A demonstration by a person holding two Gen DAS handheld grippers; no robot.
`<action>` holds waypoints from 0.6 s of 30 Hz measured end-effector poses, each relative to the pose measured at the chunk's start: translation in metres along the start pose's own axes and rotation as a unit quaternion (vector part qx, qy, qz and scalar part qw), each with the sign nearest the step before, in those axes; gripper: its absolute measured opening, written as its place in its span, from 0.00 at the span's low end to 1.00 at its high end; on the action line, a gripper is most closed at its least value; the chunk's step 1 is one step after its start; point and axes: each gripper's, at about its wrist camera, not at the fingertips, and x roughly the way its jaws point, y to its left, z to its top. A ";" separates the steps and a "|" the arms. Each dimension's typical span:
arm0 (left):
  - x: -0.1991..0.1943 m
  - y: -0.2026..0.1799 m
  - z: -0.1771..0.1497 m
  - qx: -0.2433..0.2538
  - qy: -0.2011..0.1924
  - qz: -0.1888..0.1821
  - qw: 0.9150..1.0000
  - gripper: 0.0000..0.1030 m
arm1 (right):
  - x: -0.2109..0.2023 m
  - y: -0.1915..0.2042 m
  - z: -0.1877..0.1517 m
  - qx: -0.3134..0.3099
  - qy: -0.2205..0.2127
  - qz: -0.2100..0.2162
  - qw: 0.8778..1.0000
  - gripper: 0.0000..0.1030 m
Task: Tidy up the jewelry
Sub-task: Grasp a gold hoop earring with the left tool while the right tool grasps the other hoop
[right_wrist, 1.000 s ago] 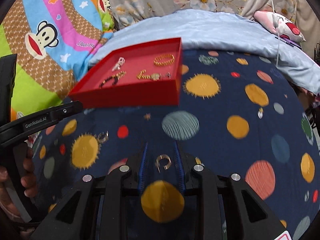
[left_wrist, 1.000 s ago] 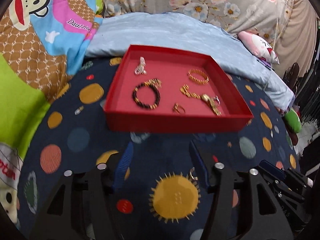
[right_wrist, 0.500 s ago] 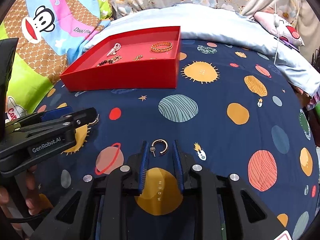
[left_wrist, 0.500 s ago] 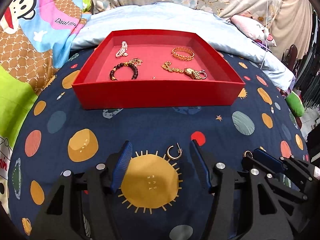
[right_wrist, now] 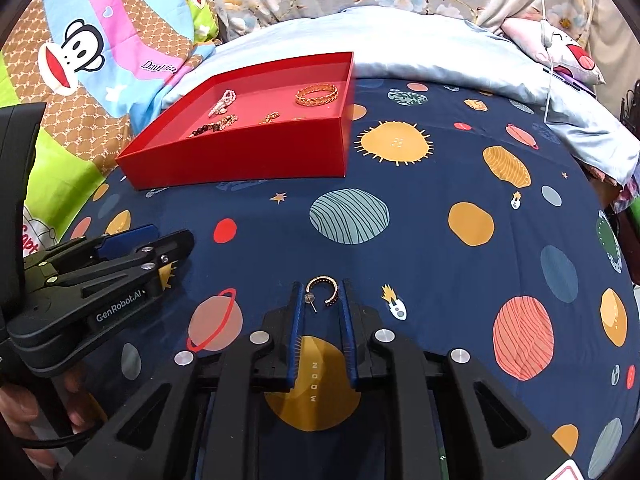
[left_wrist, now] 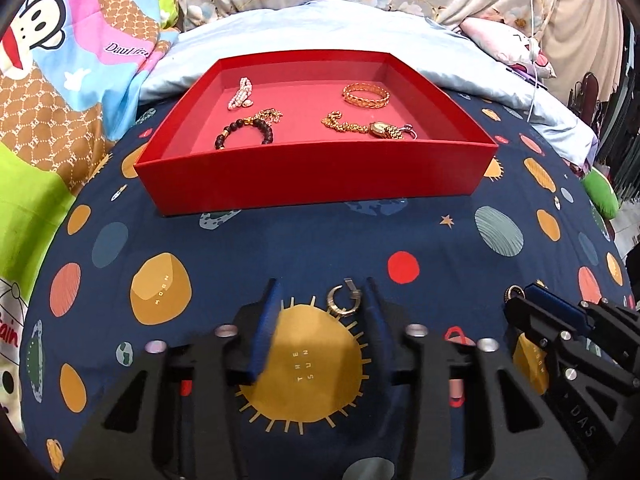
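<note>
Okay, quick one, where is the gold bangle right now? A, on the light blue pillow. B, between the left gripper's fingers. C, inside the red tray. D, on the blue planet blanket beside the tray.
C: the gold bangle lies on the floor of the red tray, in its far right part, behind the gold watch.

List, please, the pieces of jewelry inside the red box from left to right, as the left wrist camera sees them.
Pearl piece → dark bead bracelet → gold chain with watch. The gold bangle overlaps the chain sideways, so I leave it out.
</note>
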 end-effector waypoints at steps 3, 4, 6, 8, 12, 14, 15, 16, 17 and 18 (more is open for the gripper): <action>-0.001 0.001 0.000 0.001 0.001 -0.004 1.000 0.22 | 0.000 -0.001 0.000 0.002 0.000 0.001 1.000 0.16; -0.001 0.002 0.000 0.000 0.001 -0.007 1.000 0.19 | 0.000 -0.001 0.000 0.003 -0.001 0.002 1.000 0.16; -0.002 0.004 0.000 -0.005 0.004 -0.014 1.000 0.16 | -0.001 -0.002 0.000 0.005 -0.001 0.004 1.000 0.16; -0.004 0.008 0.000 -0.014 0.007 -0.025 1.000 0.16 | -0.001 -0.003 0.000 0.007 -0.001 0.005 1.000 0.15; -0.011 0.014 0.000 -0.019 0.001 -0.030 0.999 0.16 | -0.003 -0.003 0.000 0.008 -0.005 0.005 1.000 0.15; -0.015 0.018 0.001 -0.025 -0.001 -0.036 0.999 0.16 | -0.004 -0.003 0.000 0.009 -0.008 0.005 1.000 0.15; -0.018 0.020 0.001 -0.028 -0.002 -0.040 0.999 0.16 | -0.005 -0.003 0.000 0.009 -0.008 0.006 1.000 0.15; -0.021 0.021 0.001 -0.030 -0.004 -0.040 0.999 0.16 | -0.004 -0.003 0.000 0.010 -0.009 0.006 1.000 0.15; -0.023 0.023 0.001 -0.031 -0.005 -0.040 0.999 0.16 | -0.005 -0.003 0.000 0.011 -0.009 0.007 1.000 0.15; -0.026 0.024 0.001 -0.032 -0.007 -0.039 0.999 0.16 | -0.005 -0.003 0.000 0.011 -0.010 0.008 1.000 0.15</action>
